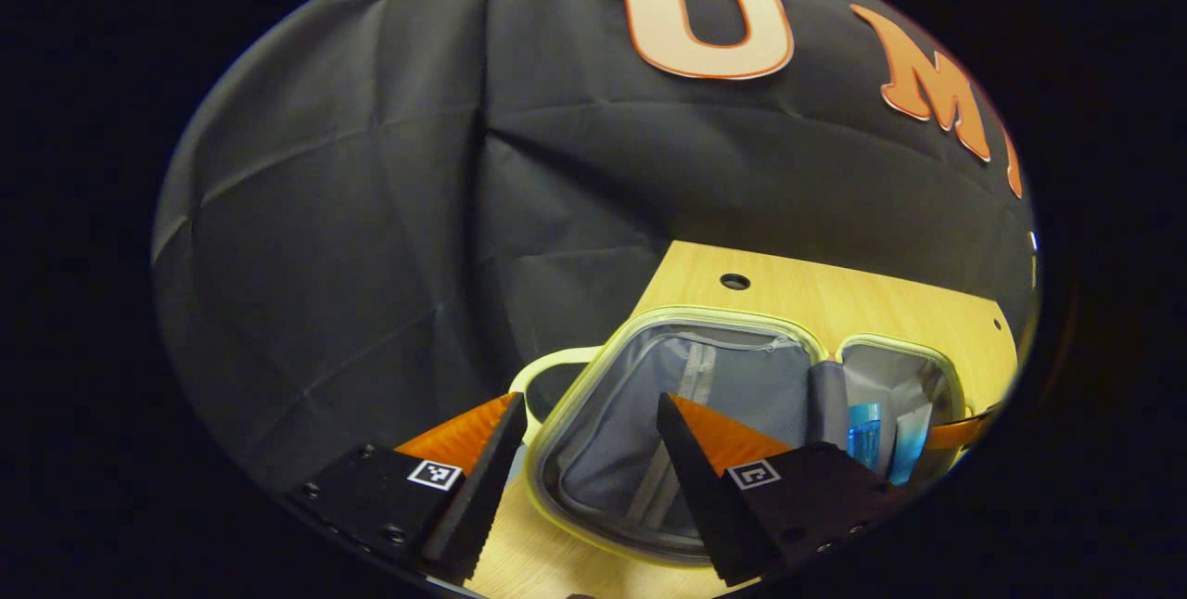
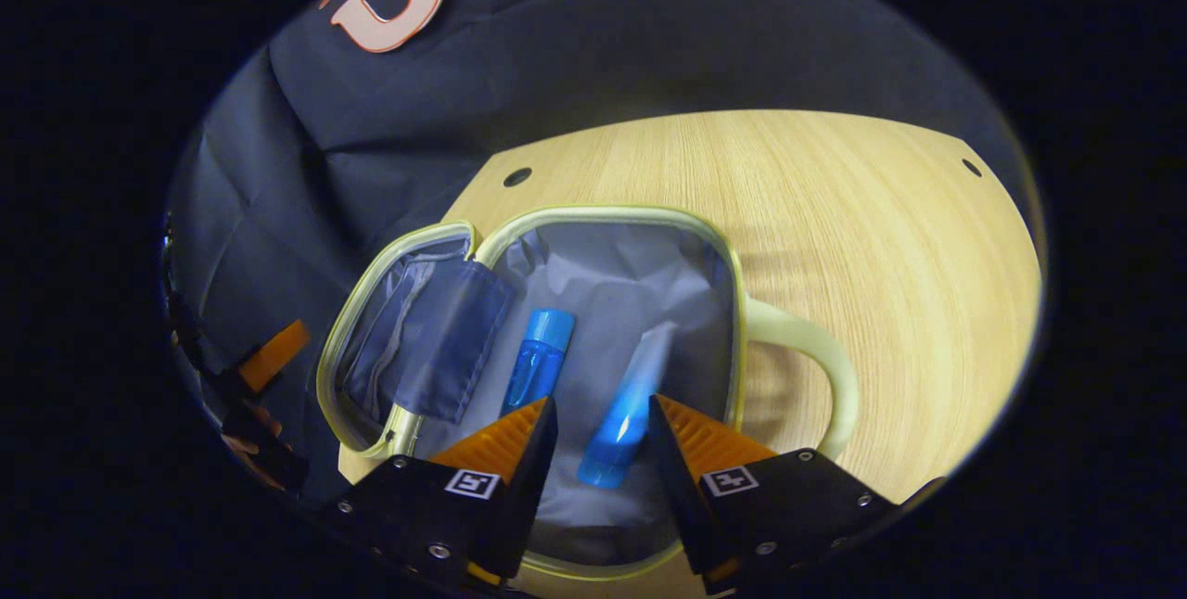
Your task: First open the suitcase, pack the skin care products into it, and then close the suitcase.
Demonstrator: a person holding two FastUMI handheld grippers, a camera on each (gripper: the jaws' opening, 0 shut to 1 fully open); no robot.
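The small suitcase (image 2: 733, 302), pale yellow-green rimmed with grey lining, lies open flat on the wooden table (image 2: 835, 200). In its right half rest a blue bottle (image 2: 538, 360) and a blurred blue tube (image 2: 623, 418). My right gripper (image 2: 601, 409) hovers open just above that tube, a finger on each side, with gaps showing. In the left gripper view the suitcase (image 1: 593, 372) sits below my left gripper (image 1: 589, 400), which is open and holds nothing above the zipped lid half. The blue products (image 1: 867, 439) show in the far half.
The suitcase's looped handle (image 2: 821, 367) sticks out to the right over bare tabletop. The table (image 1: 862, 298) has small round holes (image 1: 734, 281) near its back edge, and the black cloth wall hangs right behind it. My left gripper's finger (image 2: 271, 355) shows beside the lid half.
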